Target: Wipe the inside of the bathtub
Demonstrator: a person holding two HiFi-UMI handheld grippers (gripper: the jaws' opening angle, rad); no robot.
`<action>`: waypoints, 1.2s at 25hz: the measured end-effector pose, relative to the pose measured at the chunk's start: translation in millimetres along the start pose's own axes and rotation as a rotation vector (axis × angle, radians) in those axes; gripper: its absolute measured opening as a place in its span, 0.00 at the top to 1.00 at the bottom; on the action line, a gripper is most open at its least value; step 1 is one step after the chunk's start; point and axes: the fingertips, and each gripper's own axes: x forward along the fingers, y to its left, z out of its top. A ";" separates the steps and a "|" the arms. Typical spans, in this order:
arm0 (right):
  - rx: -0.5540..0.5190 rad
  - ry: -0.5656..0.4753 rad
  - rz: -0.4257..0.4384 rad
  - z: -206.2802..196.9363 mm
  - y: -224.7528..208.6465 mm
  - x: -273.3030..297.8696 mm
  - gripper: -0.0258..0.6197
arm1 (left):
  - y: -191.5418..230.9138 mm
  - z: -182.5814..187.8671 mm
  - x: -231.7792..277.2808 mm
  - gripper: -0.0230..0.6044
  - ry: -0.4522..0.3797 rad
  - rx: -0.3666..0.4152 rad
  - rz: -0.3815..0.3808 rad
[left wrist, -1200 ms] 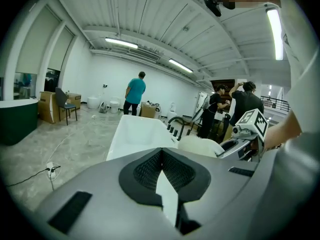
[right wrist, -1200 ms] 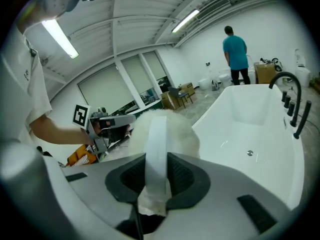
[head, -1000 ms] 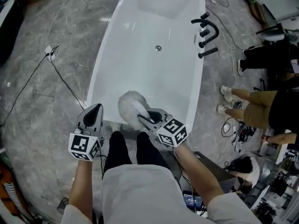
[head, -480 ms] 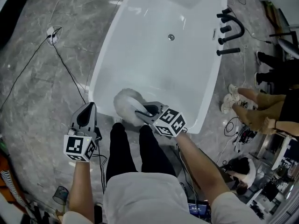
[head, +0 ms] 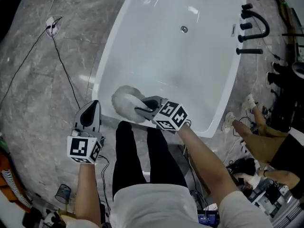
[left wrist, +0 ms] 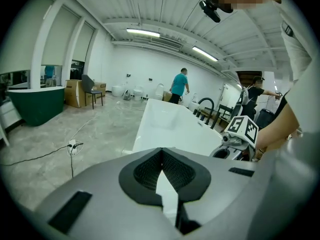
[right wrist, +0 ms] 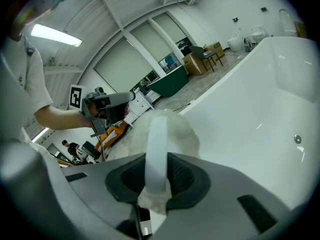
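Note:
The white bathtub (head: 142, 42) runs away from me, its drain (head: 184, 29) near the far end. My right gripper (head: 146, 109) is shut on the white strap handle (right wrist: 158, 139) of a fluffy white wiping pad (head: 124, 103). The pad rests against the inside of the tub's near end wall, left of centre. In the right gripper view the pad (right wrist: 170, 129) fills the space ahead of the jaws, with the tub's inner wall (right wrist: 260, 99) beyond. My left gripper (head: 90, 114) is shut on nothing and hangs outside the tub's near left corner, above the floor. Its own view looks along the tub's rim (left wrist: 170, 129).
A black faucet set (head: 254, 25) stands on the tub's far right rim. A cable and plug (head: 53, 23) lie on the grey marble floor at left. Bystanders' legs and shoes (head: 247, 103) are to the right of the tub. My own legs (head: 142, 151) stand at the near end.
The right gripper has slid the pad a little to the left along the tub's near end. My head view has shifted, so the tub sits higher and further right. The left gripper stays beside the tub.

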 end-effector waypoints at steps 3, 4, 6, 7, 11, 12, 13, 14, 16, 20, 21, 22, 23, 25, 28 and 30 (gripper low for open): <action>0.007 0.021 0.035 -4.7 -7.1 15.4 0.81 | 9.2 -13.0 6.3 0.95 0.015 -0.010 0.000; 0.011 0.032 0.055 -6.1 -9.0 21.2 0.81 | 10.8 -16.7 8.6 0.95 0.021 -0.008 -0.004; 0.029 0.059 0.108 -10.5 -12.1 34.5 0.81 | 13.9 -24.3 12.7 0.95 0.031 -0.004 -0.012; 0.042 0.076 0.139 -13.6 -13.4 41.7 0.81 | 16.1 -28.3 14.3 0.95 0.032 -0.007 -0.012; 0.064 0.128 0.229 -20.7 -20.9 70.7 0.81 | 29.0 -42.4 21.7 0.95 0.031 -0.026 -0.003; 0.066 0.135 0.242 -21.2 -22.8 77.2 0.81 | 31.7 -45.8 23.7 0.95 0.034 -0.029 -0.003; 0.068 0.141 0.251 -21.6 -24.8 82.9 0.81 | 34.0 -49.1 25.9 0.95 0.036 -0.031 -0.005; 0.069 0.147 0.259 -21.9 -26.7 88.2 0.81 | 36.0 -52.0 28.5 0.95 0.039 -0.032 -0.008; 0.075 0.158 0.280 -22.5 -29.4 97.4 0.81 | 39.3 -56.9 33.8 0.95 0.043 -0.031 -0.015; 0.083 0.178 0.323 -22.6 -33.4 110.2 0.81 | 40.9 -60.9 45.2 0.95 0.044 -0.022 -0.032; 0.084 0.186 0.333 -23.2 -34.4 112.1 0.81 | 39.8 -60.7 49.3 0.95 0.045 -0.015 -0.041; 0.085 0.194 0.343 -23.9 -35.2 113.8 0.81 | 38.9 -60.2 53.6 0.95 0.046 -0.008 -0.050; 0.085 0.202 0.354 -24.6 -35.7 115.4 0.82 | 38.6 -59.5 57.9 0.95 0.046 -0.003 -0.056; 0.091 0.213 0.377 -25.3 -35.9 118.4 0.82 | 39.6 -57.4 65.6 0.95 0.044 0.001 -0.063; 0.111 0.216 0.407 -24.8 -37.8 122.9 0.82 | 42.4 -54.5 76.5 0.95 0.045 0.008 -0.072; 0.125 0.215 0.424 -24.5 -42.2 125.0 0.82 | 42.5 -53.8 84.1 0.95 0.045 0.011 -0.082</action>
